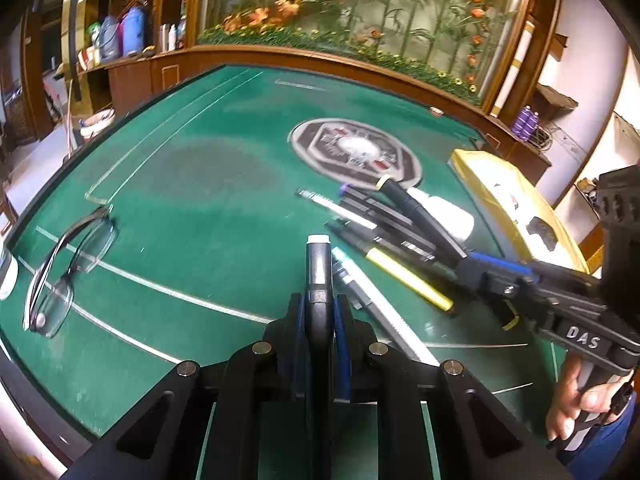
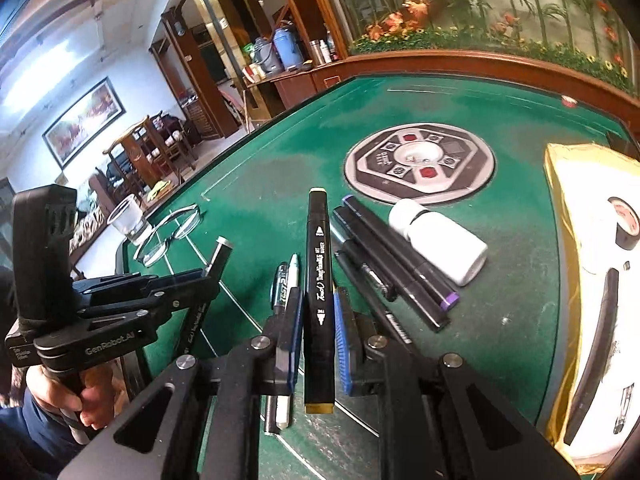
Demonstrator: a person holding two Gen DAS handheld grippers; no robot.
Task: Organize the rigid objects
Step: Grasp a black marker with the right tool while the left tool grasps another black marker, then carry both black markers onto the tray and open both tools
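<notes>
My left gripper point(image 1: 319, 312) is shut on a black marker with a white cap point(image 1: 319, 268), held above the green table; it also shows in the right wrist view point(image 2: 218, 258). My right gripper point(image 2: 318, 320) is closed around a black marker with a yellow-tan cap point(image 2: 319, 280); its left pad touches the marker, a thin gap shows at the right pad. That marker also shows in the left wrist view point(image 1: 416, 212). Several more pens and markers point(image 2: 392, 264) lie in a loose pile on the table, also seen in the left wrist view point(image 1: 384, 240).
A white bottle point(image 2: 440, 244) lies by the pile. Eyeglasses point(image 1: 60, 276) and a clear glass point(image 2: 128, 216) sit at the left. A round control panel point(image 2: 420, 164) is in the green table point(image 1: 200, 184). A yellow-wrapped box point(image 2: 592, 280) is at the right.
</notes>
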